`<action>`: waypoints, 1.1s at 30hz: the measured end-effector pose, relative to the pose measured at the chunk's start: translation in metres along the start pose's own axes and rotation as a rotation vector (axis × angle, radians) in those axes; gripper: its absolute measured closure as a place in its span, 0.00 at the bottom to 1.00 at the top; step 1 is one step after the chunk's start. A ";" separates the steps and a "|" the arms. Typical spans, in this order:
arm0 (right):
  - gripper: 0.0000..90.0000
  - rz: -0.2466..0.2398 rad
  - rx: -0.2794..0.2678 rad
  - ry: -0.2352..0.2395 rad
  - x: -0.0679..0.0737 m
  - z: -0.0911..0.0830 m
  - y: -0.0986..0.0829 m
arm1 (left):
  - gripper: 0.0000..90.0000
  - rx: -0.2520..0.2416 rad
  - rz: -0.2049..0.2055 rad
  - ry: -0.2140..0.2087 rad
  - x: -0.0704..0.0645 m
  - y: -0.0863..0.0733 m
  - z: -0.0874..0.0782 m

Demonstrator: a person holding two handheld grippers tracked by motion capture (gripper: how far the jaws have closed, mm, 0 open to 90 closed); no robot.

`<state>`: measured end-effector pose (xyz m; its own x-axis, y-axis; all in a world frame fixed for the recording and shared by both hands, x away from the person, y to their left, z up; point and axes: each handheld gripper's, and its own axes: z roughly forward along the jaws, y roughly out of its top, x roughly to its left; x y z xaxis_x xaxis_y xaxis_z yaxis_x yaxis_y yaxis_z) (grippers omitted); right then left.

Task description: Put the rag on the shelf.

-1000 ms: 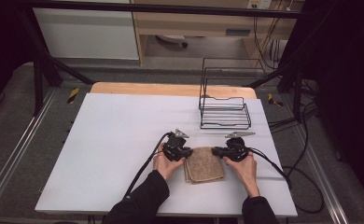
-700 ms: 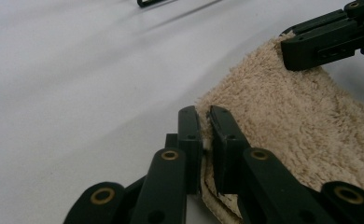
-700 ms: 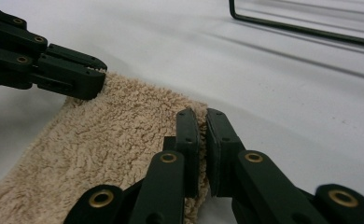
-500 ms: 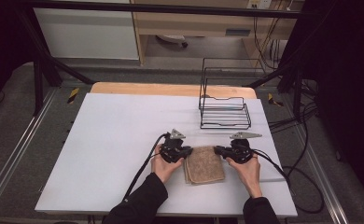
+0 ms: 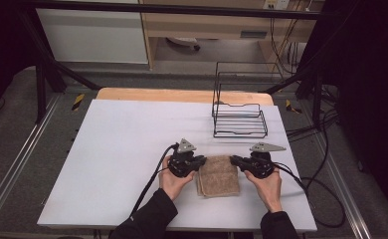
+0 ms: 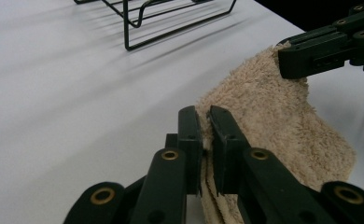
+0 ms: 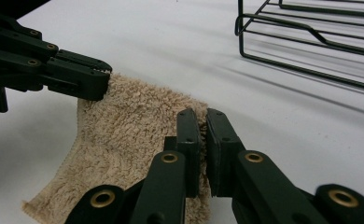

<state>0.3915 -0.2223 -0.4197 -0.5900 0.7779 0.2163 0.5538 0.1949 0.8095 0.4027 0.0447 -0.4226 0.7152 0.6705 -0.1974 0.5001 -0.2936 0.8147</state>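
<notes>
— Where is the towel (image 5: 219,175) just now?

— It lies folded on the white bench (image 5: 122,149), at the near edge between our two hands, tan and thick-piled. Its long axis runs away from us, toward the wire rack (image 5: 240,120) that stands well apart at the far right of the bench.

— And how do we hold it?

— By its two far corners, one each. Our left gripper (image 5: 200,161) comes in from the towel's left side and its fingers (image 6: 191,140) are pressed together on the cloth's edge; in the left gripper view the pile is pinched in the narrow slit between them. Our right gripper (image 5: 235,160) mirrors it from the right, its fingers (image 7: 189,140) closed on the opposite corner in the same way.

— So neither hand is nearer?

— No, we judge them even. The towel lies straight between the two sets of fingers, each pointing inward at the other across the short width of the cloth. In the left gripper view the right gripper (image 6: 311,51) bites the far corner, and in the right gripper view the left gripper (image 7: 77,77) does the same.

— What does the next move turn on, then?

— On that shared far edge, we think. With both corners taken, the edge can be lifted or drawn together, and the rest of the towel would trail toward us. The rack lies beyond and to the right, so any carry that way would lead with our right hand.
</notes>
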 end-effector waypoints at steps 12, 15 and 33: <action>0.95 -0.031 -0.057 -0.006 0.011 -0.017 0.000 | 0.92 -0.060 0.011 -0.009 -0.008 0.001 -0.013; 0.95 -0.034 -0.075 -0.009 0.014 -0.021 0.000 | 0.92 -0.076 0.007 -0.014 -0.010 0.002 -0.016; 0.95 -0.078 -0.194 -0.036 0.024 -0.047 0.015 | 0.92 -0.169 0.045 -0.016 -0.021 0.024 -0.035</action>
<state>0.3581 -0.2291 -0.3767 -0.6034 0.7865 0.1317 0.3816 0.1397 0.9137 0.3821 0.0472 -0.3801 0.7430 0.6484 -0.1662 0.3791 -0.2030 0.9028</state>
